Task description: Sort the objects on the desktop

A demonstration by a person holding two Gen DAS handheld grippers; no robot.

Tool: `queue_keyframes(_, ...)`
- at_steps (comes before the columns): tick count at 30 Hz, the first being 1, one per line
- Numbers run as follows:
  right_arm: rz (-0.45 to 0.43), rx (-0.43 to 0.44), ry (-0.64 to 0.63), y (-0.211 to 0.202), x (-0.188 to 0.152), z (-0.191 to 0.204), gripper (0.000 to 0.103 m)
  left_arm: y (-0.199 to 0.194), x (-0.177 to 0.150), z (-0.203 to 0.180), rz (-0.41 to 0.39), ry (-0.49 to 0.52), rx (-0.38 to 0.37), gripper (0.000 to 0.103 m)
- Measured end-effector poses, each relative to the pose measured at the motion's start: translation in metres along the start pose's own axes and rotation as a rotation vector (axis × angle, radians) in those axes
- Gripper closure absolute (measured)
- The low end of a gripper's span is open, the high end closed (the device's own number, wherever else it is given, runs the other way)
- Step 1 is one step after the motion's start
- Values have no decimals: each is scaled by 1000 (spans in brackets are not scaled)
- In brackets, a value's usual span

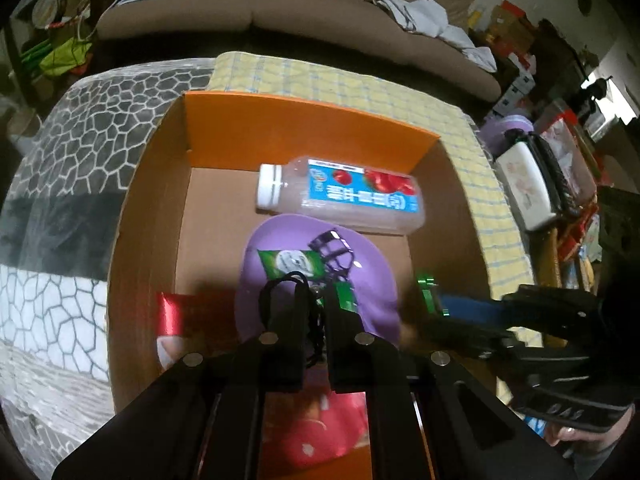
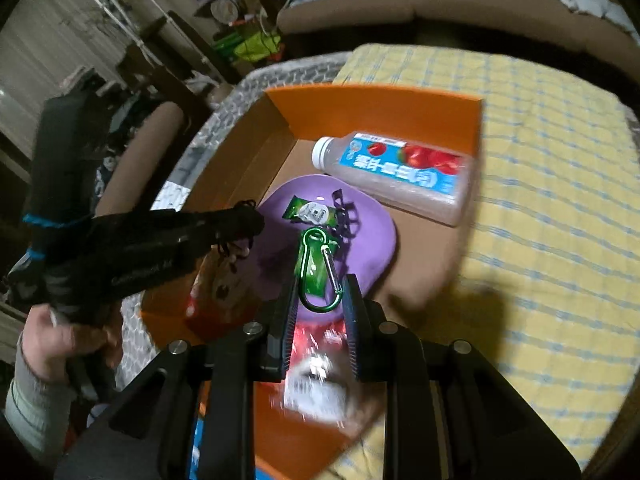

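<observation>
Surface [image 1: 60, 184]: covered on the left with a grey stone-pattern sheet, and on the right with a yellow checked cloth [image 2: 552, 208].
Cardboard box [image 1: 152, 216]: it stands open on the surface, with orange flaps; the sorted things lie inside it.
Red packet [image 1: 172, 312]: in the left part of the box, close to the left wall, partly in shadow.
Left tool [image 1: 314, 300]: it hangs over the purple plate; its two fingers are pressed nearly together on a thin black cord [image 1: 280, 284], which makes a loop in front of the tips.
Purple plate [image 1: 372, 264]: in the middle of the box floor. On it lie a green sachet [image 1: 290, 262] and a dark purple eyelash curler [image 1: 334, 250], which touch each other.
Juice bottle [image 1: 344, 196]: it lies on its side behind the plate, along the far wall, with the white cap to the left.
Right tool [image 2: 322, 292]: over the near edge of the plate; the fingers stand a little apart and pinch a green carabiner [image 2: 320, 268] between them. A silver clip hangs on it.
Sofa [image 1: 280, 8]: behind the surface, brown, with papers on it.
</observation>
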State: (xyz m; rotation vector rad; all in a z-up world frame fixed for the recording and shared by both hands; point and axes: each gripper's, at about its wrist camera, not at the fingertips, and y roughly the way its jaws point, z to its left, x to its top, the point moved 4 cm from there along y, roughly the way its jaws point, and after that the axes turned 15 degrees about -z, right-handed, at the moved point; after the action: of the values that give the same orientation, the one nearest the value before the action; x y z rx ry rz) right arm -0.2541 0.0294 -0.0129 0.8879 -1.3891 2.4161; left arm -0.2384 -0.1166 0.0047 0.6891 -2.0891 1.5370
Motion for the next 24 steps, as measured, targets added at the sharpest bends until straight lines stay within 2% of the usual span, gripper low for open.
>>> queue_keyframes(2, 17, -14, -10, 15, 0, 4, 82, 3, 1, 2, -3, 9, 12, 96)
queue_keyframes(3, 25, -28, -18, 22, -1, 5, 82, 3, 2, 4, -11, 10, 27, 90)
queue_keyframes(4, 26, -45, -26, 25, 0, 5, 81, 2, 4, 6, -18, 8, 34, 74)
queue_keyframes(5, 26, -67, -31, 28, 0, 4, 81, 0, 5, 6, -24, 3, 35, 67)
queue_keyframes(7, 19, -91, -25, 27, 2, 2, 73, -5, 7, 7, -41, -6, 36, 59)
queue_keyframes(9, 4, -88, -17, 20, 4, 1, 67, -9, 7, 6, -44, -8, 34, 50)
queue_keyframes(12, -15, -99, -35, 1, 4, 4, 66, -24, 7, 2, -68, 1, 32, 46)
queue_keyframes(14, -28, -104, -49, -15, 4, 8, 64, -37, 5, -1, -85, 2, 23, 37)
queue_keyframes(16, -43, -110, -62, -33, 2, 11, 58, -53, -1, -6, -109, 11, 9, 18)
queue_keyframes(18, -57, -132, -85, -51, -3, 15, 41, -67, -9, -12, -124, 35, 7, 11)
queue_keyframes(21, -65, -153, -114, -71, -11, 22, 21, -82, -25, -22, -118, 77, 29, 0)
queue_keyframes(22, -68, -156, -118, -78, -15, 25, 17, -86, -30, -24, -117, 81, 30, 0)
queue_keyframes(24, -86, -180, -121, -93, -24, 29, 0, -95, -40, -28, -113, 80, 46, 0)
